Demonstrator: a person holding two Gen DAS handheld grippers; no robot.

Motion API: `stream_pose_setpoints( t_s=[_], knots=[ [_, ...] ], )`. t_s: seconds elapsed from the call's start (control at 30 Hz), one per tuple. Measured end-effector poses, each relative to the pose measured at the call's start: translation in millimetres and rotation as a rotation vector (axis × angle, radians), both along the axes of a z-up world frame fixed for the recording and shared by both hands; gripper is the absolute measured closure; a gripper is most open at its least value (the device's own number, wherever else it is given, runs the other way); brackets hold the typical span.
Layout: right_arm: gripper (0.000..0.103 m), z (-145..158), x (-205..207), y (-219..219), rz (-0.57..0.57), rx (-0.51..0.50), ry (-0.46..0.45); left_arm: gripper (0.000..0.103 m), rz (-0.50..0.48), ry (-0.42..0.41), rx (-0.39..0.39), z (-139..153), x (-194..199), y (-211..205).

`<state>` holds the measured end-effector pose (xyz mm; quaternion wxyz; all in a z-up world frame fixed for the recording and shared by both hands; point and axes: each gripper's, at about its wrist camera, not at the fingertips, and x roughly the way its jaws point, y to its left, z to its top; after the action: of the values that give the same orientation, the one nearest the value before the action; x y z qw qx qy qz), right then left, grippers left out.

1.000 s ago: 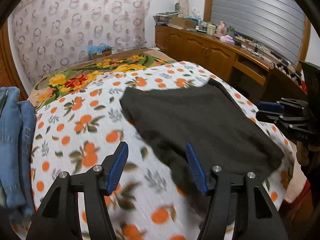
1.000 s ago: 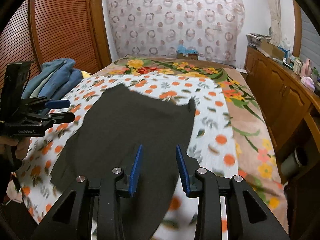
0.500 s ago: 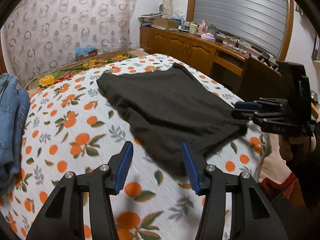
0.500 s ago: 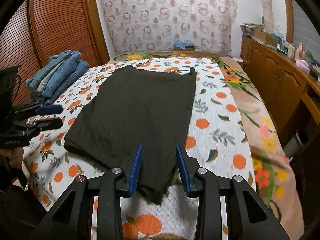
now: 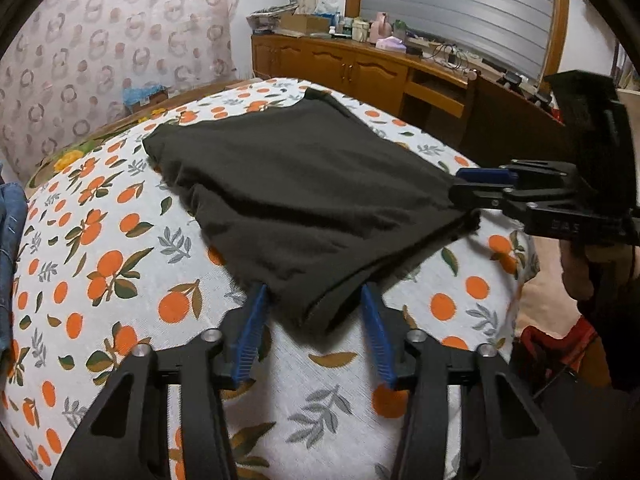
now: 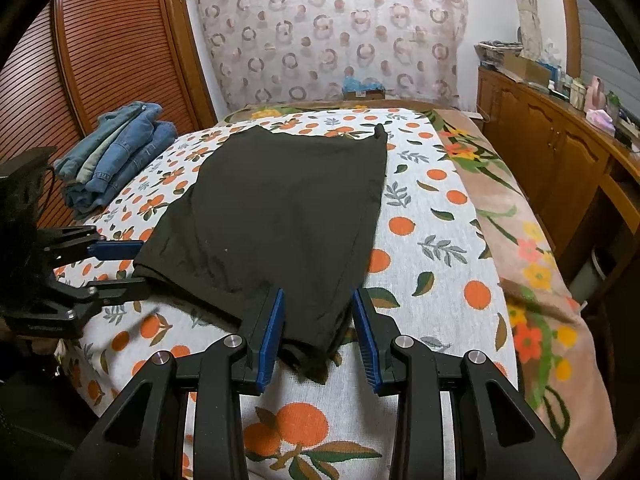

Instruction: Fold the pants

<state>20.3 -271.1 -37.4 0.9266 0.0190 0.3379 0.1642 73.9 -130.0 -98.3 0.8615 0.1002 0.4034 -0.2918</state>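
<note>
Black pants lie flat and folded on the bed's orange-print sheet; they also show in the right wrist view. My left gripper is open, its blue pads on either side of the near left corner of the pants. My right gripper is open, its pads on either side of the near right corner. Each gripper shows in the other's view: the right one at the right corner, the left one at the left corner.
A stack of folded blue jeans sits on the bed's far left. A wooden sideboard with clutter runs along the right wall. A slatted wooden wardrobe door stands at left. A floral blanket covers the bed's right side.
Both grippers have moved down and forward to the near edge of the pants. The pants now lie settled flat, and each gripper's pads straddle a near corner.
</note>
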Motion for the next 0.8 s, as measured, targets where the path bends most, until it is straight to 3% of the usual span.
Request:
stream_pose_setpoints(
  t_s=[0.1, 0.2, 0.4, 0.8],
  knots=[
    [0.067, 0.2, -1.6, -0.4, 0.005, 0.003, -0.001, 0.067, -0.001, -0.001, -0.003, -1.8, 1.7, -1.1],
    [0.067, 0.3, -3.9, -1.7, 0.008, 0.006, -0.001, 0.09, 0.014, -0.021, 0.0, -0.1, -0.5, 0.1],
    [0.067, 0.6, -6.1, -7.1, 0.003, 0.014, 0.002, 0.091, 0.034, -0.074, -0.048, 20.0, -15.8, 11.6],
    [0.067, -3.8, -9.2, -5.4, 0.006, 0.041, 0.022, 0.091, 0.064, -0.035, -0.035, 9.2, -12.1, 17.0]
  ],
)
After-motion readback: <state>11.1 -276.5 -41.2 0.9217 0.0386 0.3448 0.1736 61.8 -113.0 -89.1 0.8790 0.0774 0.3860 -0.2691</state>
